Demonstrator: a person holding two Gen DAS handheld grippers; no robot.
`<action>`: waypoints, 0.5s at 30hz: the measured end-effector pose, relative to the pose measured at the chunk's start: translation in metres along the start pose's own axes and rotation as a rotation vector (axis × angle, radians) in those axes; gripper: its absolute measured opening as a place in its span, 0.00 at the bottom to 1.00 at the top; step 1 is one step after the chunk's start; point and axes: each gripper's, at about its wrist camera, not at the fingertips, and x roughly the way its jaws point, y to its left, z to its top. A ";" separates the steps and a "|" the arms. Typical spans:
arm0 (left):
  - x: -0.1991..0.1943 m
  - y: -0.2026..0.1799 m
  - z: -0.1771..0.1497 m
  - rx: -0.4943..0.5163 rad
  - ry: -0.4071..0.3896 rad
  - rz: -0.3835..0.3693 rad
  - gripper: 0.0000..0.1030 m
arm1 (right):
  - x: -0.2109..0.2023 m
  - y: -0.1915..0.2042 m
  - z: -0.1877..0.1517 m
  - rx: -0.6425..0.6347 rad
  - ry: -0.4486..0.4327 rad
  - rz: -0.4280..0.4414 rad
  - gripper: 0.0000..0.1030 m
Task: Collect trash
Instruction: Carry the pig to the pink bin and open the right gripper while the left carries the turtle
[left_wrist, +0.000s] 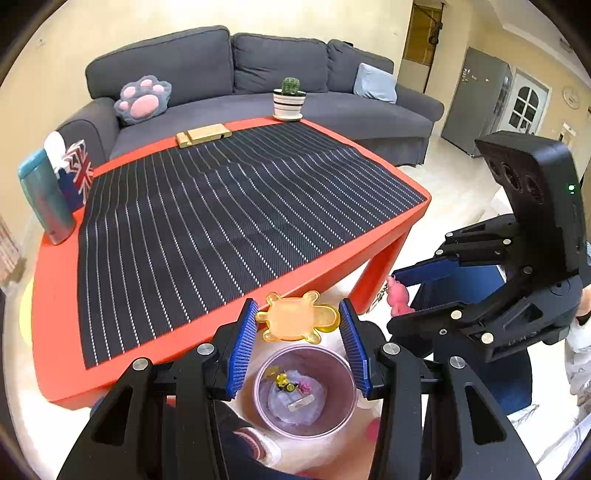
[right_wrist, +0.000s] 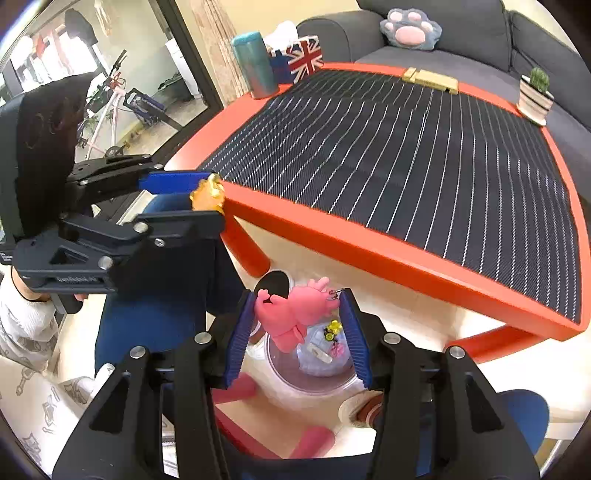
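Past the near edge of the red table (left_wrist: 207, 325), the left gripper (left_wrist: 297, 319) clamps a yellow turtle toy (left_wrist: 295, 317) and the right gripper (right_wrist: 301, 314) clamps a pink pig toy (right_wrist: 291, 314), both almost straight above the clear bin (left_wrist: 332, 410) on the floor.

A: Any text found?
B: One embossed mark is seen on the left gripper (right_wrist: 207, 201) body, low on its side in the right wrist view. It is read roughly as "GenRobot.AI"; letters small, not certain.
A: Elsewhere?
B: Nothing legible is noted.
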 end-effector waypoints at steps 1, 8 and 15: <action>-0.001 0.001 -0.001 -0.002 0.002 0.000 0.43 | 0.002 -0.001 -0.001 0.004 0.003 0.002 0.50; -0.001 0.003 -0.007 -0.013 0.005 -0.004 0.43 | -0.003 -0.004 -0.003 0.035 -0.026 0.000 0.79; 0.001 0.000 -0.011 -0.009 0.020 -0.018 0.43 | -0.007 -0.007 -0.005 0.050 -0.039 -0.024 0.85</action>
